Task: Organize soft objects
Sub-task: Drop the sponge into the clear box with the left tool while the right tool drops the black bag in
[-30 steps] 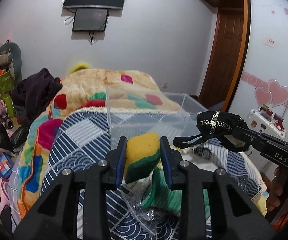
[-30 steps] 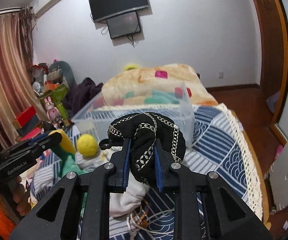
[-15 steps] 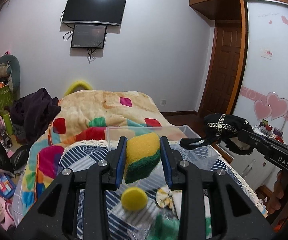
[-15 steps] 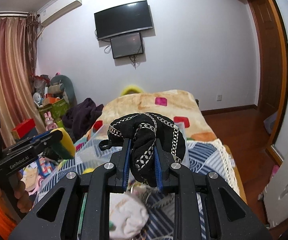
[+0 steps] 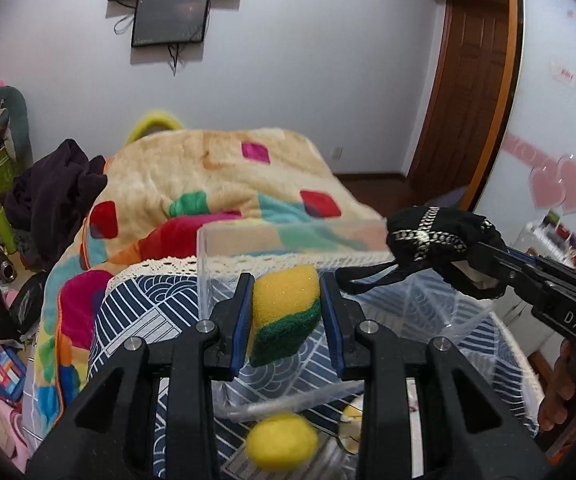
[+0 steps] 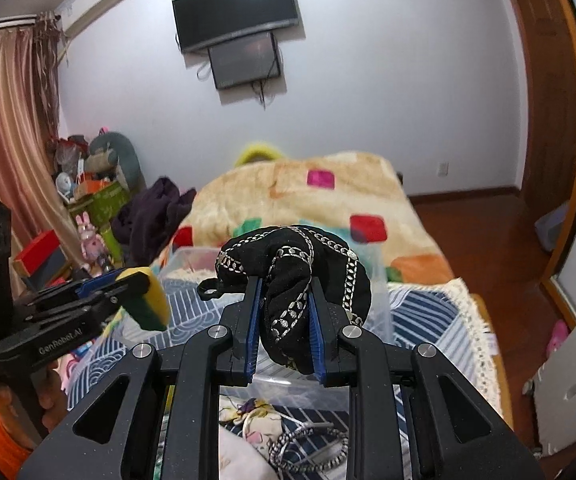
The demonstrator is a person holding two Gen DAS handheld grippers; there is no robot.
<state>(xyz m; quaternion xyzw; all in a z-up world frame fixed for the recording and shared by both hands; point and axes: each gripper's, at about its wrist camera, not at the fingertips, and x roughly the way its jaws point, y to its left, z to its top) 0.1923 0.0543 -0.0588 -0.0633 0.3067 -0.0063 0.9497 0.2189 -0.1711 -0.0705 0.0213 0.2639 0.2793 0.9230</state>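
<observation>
Left tongs [image 5: 287, 320] closed on a yellow-and-green sponge [image 5: 286, 316], held up in the air over the near part of the clear plastic bin [image 5: 208, 264]. Right tongs [image 6: 284, 320] closed on a black fabric piece with silver chain trim [image 6: 308, 276], also held high, above the right side of the same bin.

Nearest on the bed, just below both tongs: a yellow ball [image 5: 282, 440], a white printed cloth [image 6: 244, 420] and a metal chain [image 6: 308, 446], all on the blue patterned cover [image 5: 128, 328] at the near edge. Behind these the bin, which looks still empty inside. Farther, toward the far edge, the colourful fleece blanket [image 5: 216, 176].

Probably the carrying step, both soft things lifted and not yet placed. Next move calls for lowering each one past the bin rim, then opening the tongs. Should keep the dangling black loop away from the bin wall.
</observation>
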